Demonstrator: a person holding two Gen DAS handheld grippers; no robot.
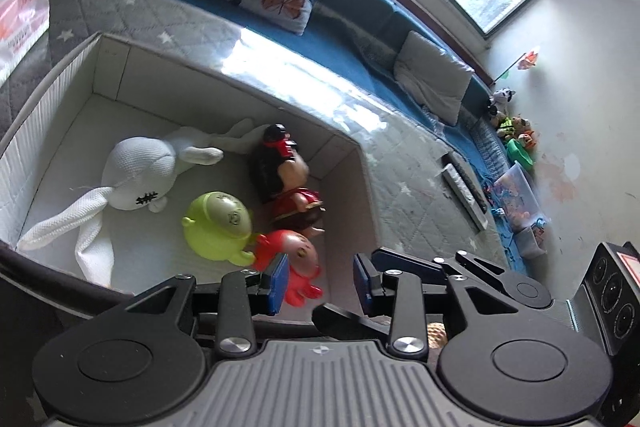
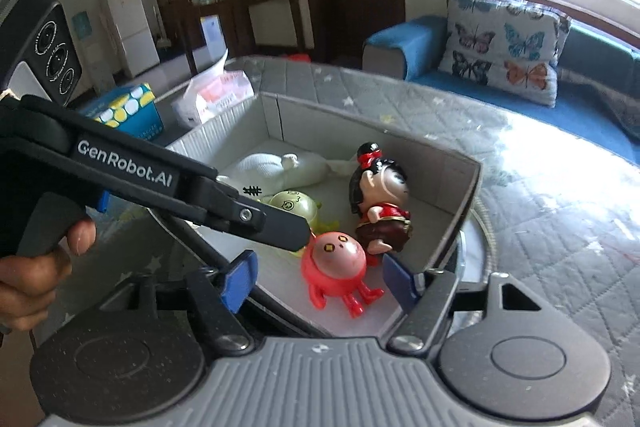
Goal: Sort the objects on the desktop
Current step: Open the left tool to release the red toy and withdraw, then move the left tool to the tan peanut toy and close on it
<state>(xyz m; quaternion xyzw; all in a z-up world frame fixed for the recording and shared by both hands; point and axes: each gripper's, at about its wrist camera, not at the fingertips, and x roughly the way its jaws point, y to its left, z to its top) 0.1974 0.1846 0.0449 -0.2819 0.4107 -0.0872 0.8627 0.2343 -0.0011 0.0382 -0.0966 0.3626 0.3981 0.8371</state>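
An open grey-white box (image 1: 160, 75) stands on a quilted grey cover. Inside lie a white plush rabbit (image 1: 136, 175), a lime-green round toy (image 1: 218, 227), a black-haired doll in a red dress (image 1: 286, 179) and a red round toy with legs (image 1: 298, 263). My left gripper (image 1: 320, 281) hovers over the box's near corner, blue pads apart, nothing between them. My right gripper (image 2: 320, 267) is open above the red toy (image 2: 336, 263), which lies on the box floor (image 2: 280, 275), clear of both pads. The left gripper's black finger (image 2: 276, 223) crosses in from the left, held by a hand (image 2: 36, 267).
Beyond the quilted cover (image 2: 540, 227) is a blue sofa (image 2: 404, 39) with a butterfly pillow (image 2: 504, 47). A tissue pack (image 2: 216, 95) and a blue dotted carton (image 2: 128, 111) sit behind the box. Remote controls (image 1: 464, 187) and a pile of small toys (image 1: 516, 135) lie to the right.
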